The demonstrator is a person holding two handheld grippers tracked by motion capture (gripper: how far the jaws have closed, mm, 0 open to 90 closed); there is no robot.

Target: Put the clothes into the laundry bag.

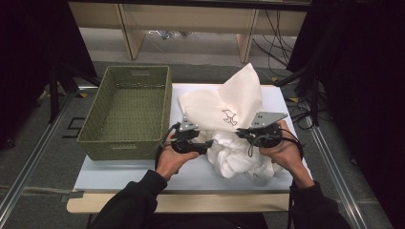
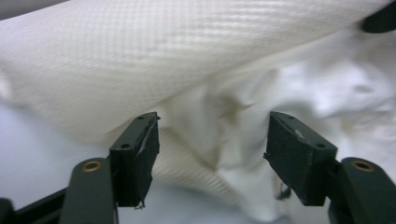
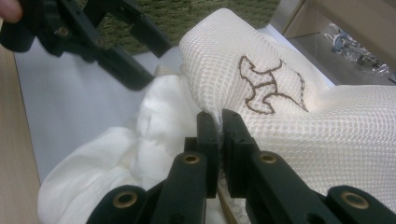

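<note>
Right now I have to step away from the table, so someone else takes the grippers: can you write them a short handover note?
Left tongs: open, pads clear of the cloth, facing the white garment and the mesh bag.
Right tongs: shut on the mesh bag's edge, just below its brown emblem, holding the bag up off the table.
Things: the white garment lies bunched at the bag's base, partly tucked under the mesh. The green basket stands at the table's left, nothing in it.
Done: bag gripped and raised on one side.
Left: probably regrip with the left tongs and work the garment into the bag.
</note>
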